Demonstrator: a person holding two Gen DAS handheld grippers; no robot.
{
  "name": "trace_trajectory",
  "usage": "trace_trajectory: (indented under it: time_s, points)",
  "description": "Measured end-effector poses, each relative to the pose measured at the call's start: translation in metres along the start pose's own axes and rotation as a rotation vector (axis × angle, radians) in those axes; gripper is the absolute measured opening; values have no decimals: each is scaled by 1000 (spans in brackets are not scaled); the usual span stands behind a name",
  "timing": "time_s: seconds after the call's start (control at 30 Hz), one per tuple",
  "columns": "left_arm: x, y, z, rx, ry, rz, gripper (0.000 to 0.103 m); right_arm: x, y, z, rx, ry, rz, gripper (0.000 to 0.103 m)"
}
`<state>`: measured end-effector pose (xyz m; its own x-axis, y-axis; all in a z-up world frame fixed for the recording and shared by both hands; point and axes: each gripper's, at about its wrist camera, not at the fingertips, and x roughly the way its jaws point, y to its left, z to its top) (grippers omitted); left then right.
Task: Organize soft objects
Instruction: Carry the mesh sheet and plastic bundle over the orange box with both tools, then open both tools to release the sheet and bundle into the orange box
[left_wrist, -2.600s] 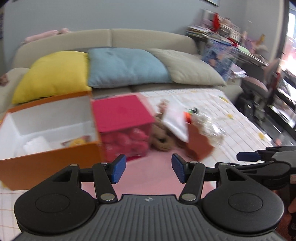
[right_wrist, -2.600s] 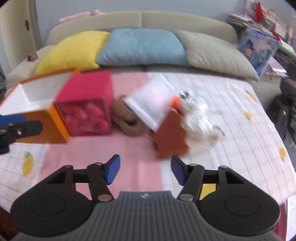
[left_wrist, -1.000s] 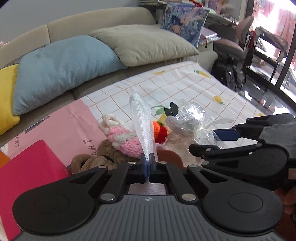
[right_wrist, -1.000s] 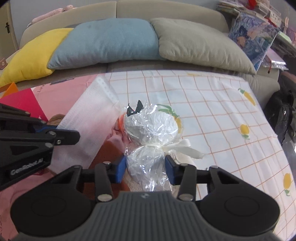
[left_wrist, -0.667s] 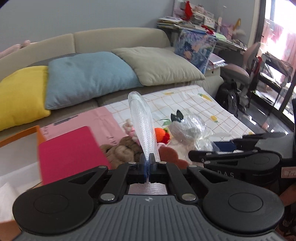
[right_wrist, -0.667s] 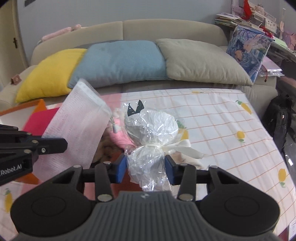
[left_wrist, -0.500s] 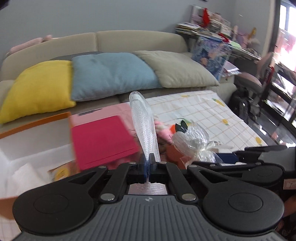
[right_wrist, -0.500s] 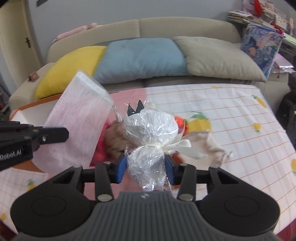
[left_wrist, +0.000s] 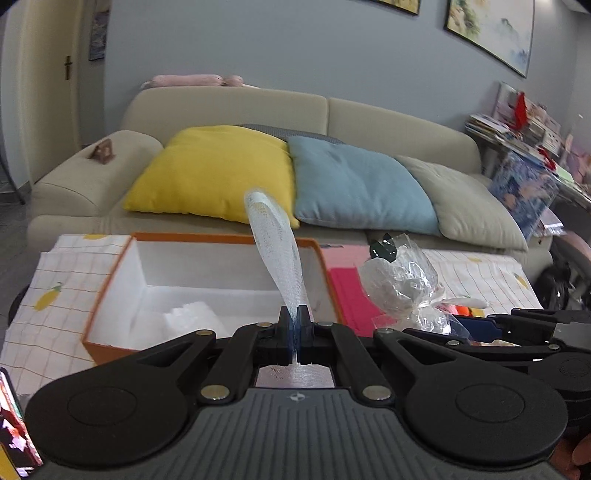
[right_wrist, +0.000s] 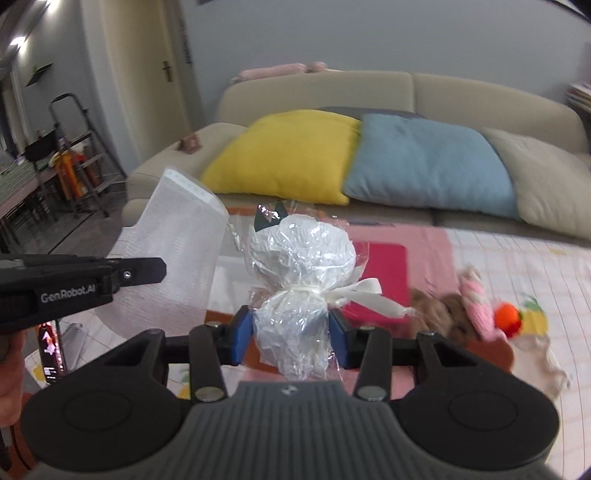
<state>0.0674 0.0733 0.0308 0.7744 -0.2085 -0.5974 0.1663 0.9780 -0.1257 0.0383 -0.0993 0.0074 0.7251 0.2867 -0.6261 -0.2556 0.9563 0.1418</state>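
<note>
Left hand-held gripper (left_wrist: 296, 328) was clenched tight on a white mesh foam sleeve (left_wrist: 275, 251), which stood up from the pinched jaws and curved back to the left, seen above an open orange box (left_wrist: 110, 280) with a white lining. White foam padding (left_wrist: 192, 317) lay inside that box. Right hand-held gripper (right_wrist: 291, 332) was grasping a clear cellophane-wrapped bundle (right_wrist: 299, 258) at its lower half, blue pads pressed against both sides; a white ribbon (right_wrist: 362, 291) tied the bundle at the neck, just above the pads. Both items were held up off the worktop (right_wrist: 517, 258), which had a checked cloth with fruit prints. In the right wrist view the sleeve (right_wrist: 177, 251) sat just left of the bundle, with the left hand-held gripper (right_wrist: 162, 269) beside it. A pink box (right_wrist: 384, 273) lay behind the bundle. A brown plush toy (right_wrist: 439, 314), a pink knitted item (right_wrist: 476, 299) and an orange knitted ball (right_wrist: 508, 317) lay on the worktop to the right, blurred. Yellow cushion (left_wrist: 214, 173), blue cushion (left_wrist: 354, 184) and beige cushion (left_wrist: 469, 199) leaned on a sofa (left_wrist: 221, 107) behind.
</note>
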Motion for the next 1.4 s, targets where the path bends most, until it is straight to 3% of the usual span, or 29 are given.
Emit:
trace_trajectory:
  time_s: [0.27, 0.47, 0.87, 1.13, 1.23, 1.4]
  points:
    - [10, 40, 19, -42, -10, 41, 1, 33, 39, 41, -101, 0, 42, 44]
    - [46, 57, 26, -45, 44, 60, 1, 74, 49, 63, -157, 46, 32, 44]
    - [128, 76, 14, -28, 204, 89, 2, 168, 39, 72, -213, 151, 2, 44]
    - [152, 78, 10, -20, 249, 90, 4, 202, 31, 69, -229, 197, -5, 46]
    - [152, 76, 11, -17, 239, 105, 11, 206, 30, 69, -240, 198, -17, 47]
    - [142, 68, 14, 4, 187, 131, 38, 201, 31, 72, -243, 187, -11, 46]
